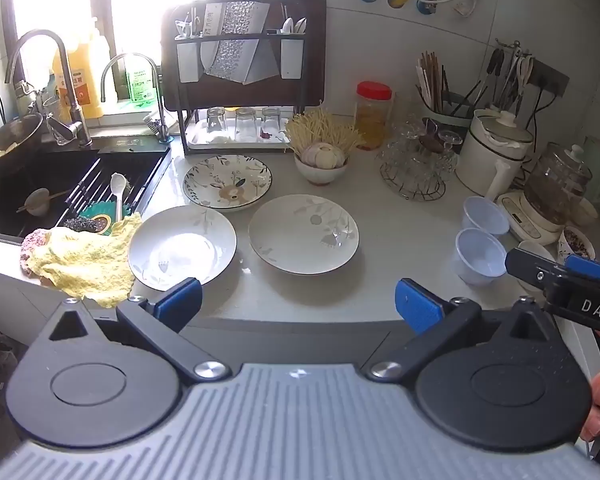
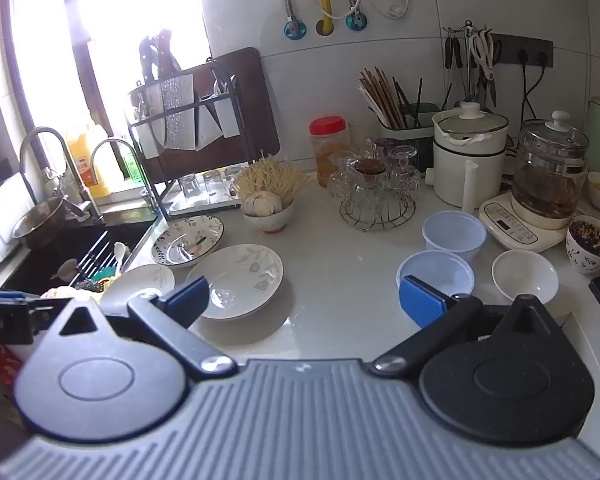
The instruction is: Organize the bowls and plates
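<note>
Three plates lie on the white counter: a white one at the left, a white leaf-print one in the middle, and a flower-patterned one behind them. Two translucent plastic bowls and a small white bowl sit at the right. My left gripper is open and empty at the counter's front edge, before the plates. My right gripper is open and empty, between the middle plate and the plastic bowls.
A sink with a rack, spoon and yellow cloth lies at the left. A bowl of garlic, glass cup stand, white pot, glass kettle, filled patterned bowl and knife rack line the back.
</note>
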`<state>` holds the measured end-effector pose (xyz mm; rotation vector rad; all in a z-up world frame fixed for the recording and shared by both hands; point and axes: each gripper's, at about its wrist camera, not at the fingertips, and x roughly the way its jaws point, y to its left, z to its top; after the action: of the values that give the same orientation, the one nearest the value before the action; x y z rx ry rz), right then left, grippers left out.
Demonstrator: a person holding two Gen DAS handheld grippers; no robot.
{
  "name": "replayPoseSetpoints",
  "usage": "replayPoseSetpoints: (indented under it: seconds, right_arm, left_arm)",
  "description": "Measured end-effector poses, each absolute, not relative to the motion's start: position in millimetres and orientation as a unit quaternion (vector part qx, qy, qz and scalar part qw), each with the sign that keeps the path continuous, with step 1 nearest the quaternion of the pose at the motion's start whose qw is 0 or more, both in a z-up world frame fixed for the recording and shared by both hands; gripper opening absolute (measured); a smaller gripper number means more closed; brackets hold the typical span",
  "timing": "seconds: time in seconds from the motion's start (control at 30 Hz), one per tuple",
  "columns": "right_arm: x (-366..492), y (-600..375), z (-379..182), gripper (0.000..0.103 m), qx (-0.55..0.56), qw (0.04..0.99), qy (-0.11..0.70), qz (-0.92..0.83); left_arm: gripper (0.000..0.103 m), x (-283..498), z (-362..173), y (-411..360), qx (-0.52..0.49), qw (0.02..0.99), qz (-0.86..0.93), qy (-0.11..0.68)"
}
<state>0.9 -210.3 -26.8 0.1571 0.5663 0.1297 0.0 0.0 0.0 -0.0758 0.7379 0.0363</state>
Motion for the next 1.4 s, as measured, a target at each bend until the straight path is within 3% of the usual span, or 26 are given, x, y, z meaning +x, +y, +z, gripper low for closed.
replayPoseSetpoints:
  seconds: [1.4]
  right_arm:
    - [11.9, -223.0, -56.8, 0.103, 0.103, 0.942, 0.301, 0.108]
  left_arm:
    - [0.103, 13.2, -38.8, -14.4, -0.041, 0.911, 0.035, 0.410]
